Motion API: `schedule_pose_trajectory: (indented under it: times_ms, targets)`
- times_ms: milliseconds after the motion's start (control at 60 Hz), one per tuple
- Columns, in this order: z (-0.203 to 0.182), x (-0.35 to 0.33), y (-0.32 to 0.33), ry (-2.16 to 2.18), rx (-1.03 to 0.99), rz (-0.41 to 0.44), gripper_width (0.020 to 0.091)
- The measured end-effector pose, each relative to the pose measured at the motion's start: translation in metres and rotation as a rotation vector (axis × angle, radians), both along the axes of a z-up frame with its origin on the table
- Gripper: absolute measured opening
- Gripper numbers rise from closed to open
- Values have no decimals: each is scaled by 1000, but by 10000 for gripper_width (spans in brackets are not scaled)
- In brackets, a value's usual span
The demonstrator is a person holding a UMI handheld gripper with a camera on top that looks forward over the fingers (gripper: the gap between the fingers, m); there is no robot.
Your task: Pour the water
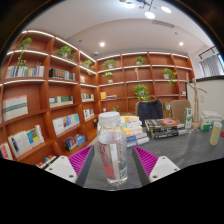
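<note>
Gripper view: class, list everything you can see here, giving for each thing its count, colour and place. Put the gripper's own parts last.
Bottle: one, clear plastic, upright between the fingers, a gap at either side.
Table: one, grey, under the bottle.
Books: a few stacks, mixed colours, on the table beyond the bottle.
Yellow cup: one, far end of the table.
Bookshelves: wooden, orange-brown, along the walls, holding books and green plants.
Ceiling lights: several, white, overhead.
Gripper: one, open; white fingers with magenta pads, either side of the bottle.
</note>
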State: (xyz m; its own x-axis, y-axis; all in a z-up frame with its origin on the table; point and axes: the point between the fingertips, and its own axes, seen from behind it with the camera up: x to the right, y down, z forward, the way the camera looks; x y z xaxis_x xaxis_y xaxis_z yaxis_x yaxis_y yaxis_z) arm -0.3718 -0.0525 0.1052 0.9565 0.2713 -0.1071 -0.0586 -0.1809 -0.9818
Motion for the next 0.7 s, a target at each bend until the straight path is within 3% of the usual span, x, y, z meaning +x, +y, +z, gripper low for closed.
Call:
schedule_pose_trajectory:
  times_ms: [83, 200, 233, 433, 700]
  targets:
    - [-8, -3, 14, 5, -7, -13, 778]
    - [-27, -3, 25, -70, -24, -18, 613]
    - [-30, -2, 27, -102, -16, -23, 528]
    - [-29, -7, 25, -112, 2, 12, 362]
    - [-27, 28, 26, -103, -54, -16, 359]
